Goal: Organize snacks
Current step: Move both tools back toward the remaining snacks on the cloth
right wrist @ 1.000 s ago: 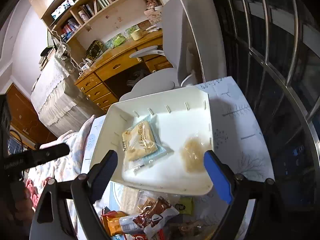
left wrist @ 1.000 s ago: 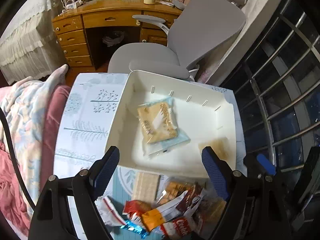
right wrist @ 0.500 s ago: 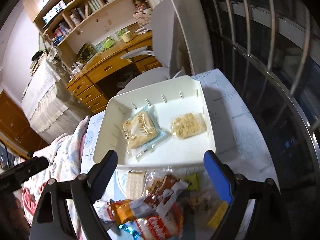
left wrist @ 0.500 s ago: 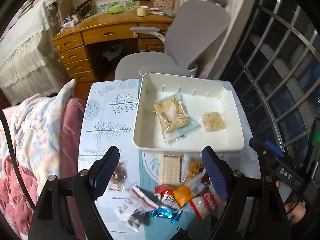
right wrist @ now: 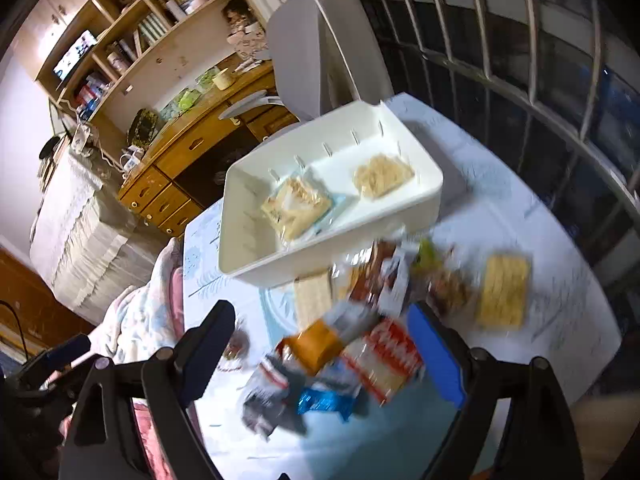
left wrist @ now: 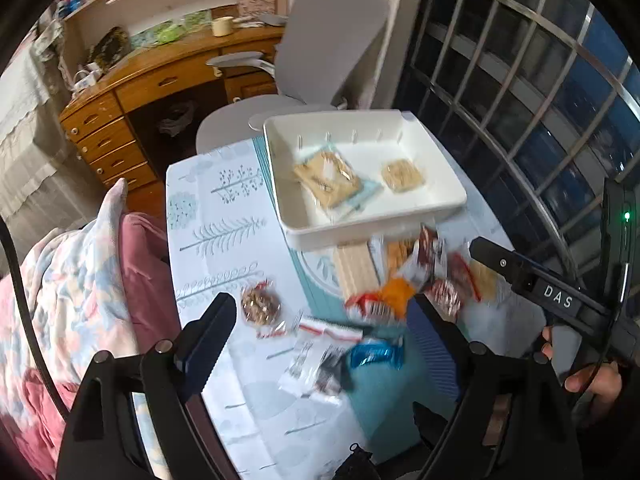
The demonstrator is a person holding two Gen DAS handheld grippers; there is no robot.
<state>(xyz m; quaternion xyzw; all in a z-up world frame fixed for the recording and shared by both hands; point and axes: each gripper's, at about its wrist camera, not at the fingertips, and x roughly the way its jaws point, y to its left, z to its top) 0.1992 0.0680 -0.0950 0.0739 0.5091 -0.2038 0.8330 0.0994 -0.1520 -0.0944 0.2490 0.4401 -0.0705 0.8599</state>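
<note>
Only one piece of lettering reads clearly — the white capitals "DAS" on a small label on the black body of the right gripper (left wrist: 558,300), seen from the left wrist camera. The red-and-white snack packet (right wrist: 384,358) in the pile carries white lettering, but blur leaves it unreadable — the same holds for the print on the clear-wrapped biscuit pack (left wrist: 328,178) in the white plastic tray (left wrist: 448,206).

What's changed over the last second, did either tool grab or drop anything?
Both tools pulled back from the white tray, so the snack pile in front of it now shows. Left tool and right tool are open and empty; nothing was grabbed or dropped. The big cracker pack and small square pack lie in the tray as before.
</note>
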